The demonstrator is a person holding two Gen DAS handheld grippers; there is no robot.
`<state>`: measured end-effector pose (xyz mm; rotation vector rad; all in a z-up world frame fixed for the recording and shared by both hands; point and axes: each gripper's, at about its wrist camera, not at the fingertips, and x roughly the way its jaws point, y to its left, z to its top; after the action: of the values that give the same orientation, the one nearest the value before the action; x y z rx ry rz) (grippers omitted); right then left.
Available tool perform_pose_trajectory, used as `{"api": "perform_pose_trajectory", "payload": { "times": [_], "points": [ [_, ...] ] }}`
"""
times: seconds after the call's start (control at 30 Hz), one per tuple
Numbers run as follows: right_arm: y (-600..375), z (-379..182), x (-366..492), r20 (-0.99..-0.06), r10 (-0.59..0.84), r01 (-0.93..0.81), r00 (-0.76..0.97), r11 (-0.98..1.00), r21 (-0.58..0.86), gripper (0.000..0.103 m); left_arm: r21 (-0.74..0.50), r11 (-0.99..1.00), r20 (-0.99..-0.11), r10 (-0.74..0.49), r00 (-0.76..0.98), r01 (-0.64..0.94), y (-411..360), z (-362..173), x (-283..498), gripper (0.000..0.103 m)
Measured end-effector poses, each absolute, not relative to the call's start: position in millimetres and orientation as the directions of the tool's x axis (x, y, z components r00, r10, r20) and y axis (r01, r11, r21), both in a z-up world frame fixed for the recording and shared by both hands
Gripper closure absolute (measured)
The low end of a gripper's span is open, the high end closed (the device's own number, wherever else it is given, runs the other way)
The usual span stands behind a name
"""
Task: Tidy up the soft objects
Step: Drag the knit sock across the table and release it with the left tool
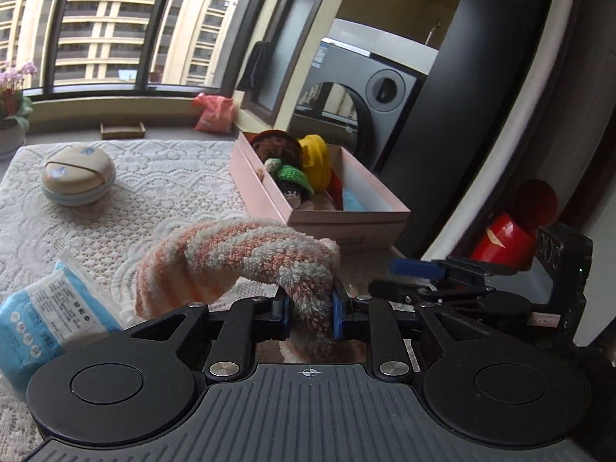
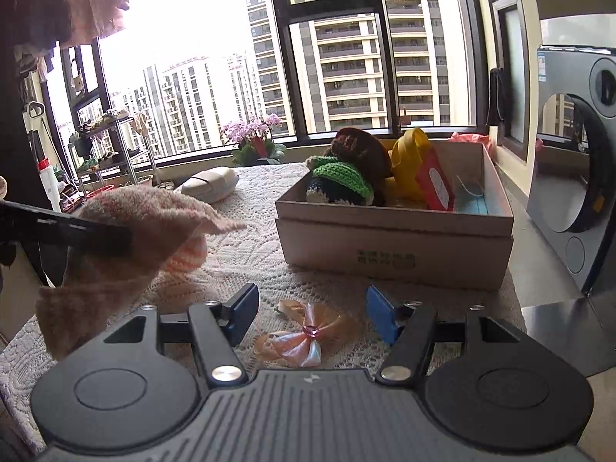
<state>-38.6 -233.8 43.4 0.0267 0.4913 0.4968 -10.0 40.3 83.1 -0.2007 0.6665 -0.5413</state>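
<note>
Between L tongs point(image 1: 310, 310), sock point(image 1: 238, 258) pinched at one end; may slip short of box point(image 1: 346, 217). R tongs point(image 2: 310, 317) wide, empty.

I can make out print in several places, but none of it is sharp enough for me to read. The blue packet point(image 1: 34, 319) at my left carries small black print and a row of round icons. The near wall of the cardboard box point(image 2: 392, 254) has a green stamped block of characters, too blurred to tell. A sticker on the washing machine point(image 1: 319, 57) shows lines of print, unreadable too.
</note>
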Motion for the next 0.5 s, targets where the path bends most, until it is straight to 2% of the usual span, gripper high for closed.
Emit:
{"api": "perform_pose_trajectory", "payload": {
  "times": [0.1,0.2,0.37,0.5],
  "points": [
    [-223,66,-25,-0.435,0.541,-0.516,0.720,0.836,0.187,0.040,-0.388,0.777,-0.516,-0.629,0.582,0.496,33,86,-24,0.081],
    [-202,64,-13,-0.503,0.585,-0.582,0.636,0.792,0.186,0.040,-0.437,0.731,-0.463,-0.683,0.566,0.524,34,90,-32,0.081],
    [-185,38,-26,-0.564,0.602,-0.634,0.565,0.754,0.170,0.042,-0.511,0.767,-0.409,-0.613,0.676,0.387,62,79,-5,0.081],
    [-186,31,-40,-0.573,0.594,-0.637,0.565,0.756,0.155,0.042,-0.450,0.866,-0.516,-0.452,0.728,0.218,70,51,36,0.080]
  ]
}}
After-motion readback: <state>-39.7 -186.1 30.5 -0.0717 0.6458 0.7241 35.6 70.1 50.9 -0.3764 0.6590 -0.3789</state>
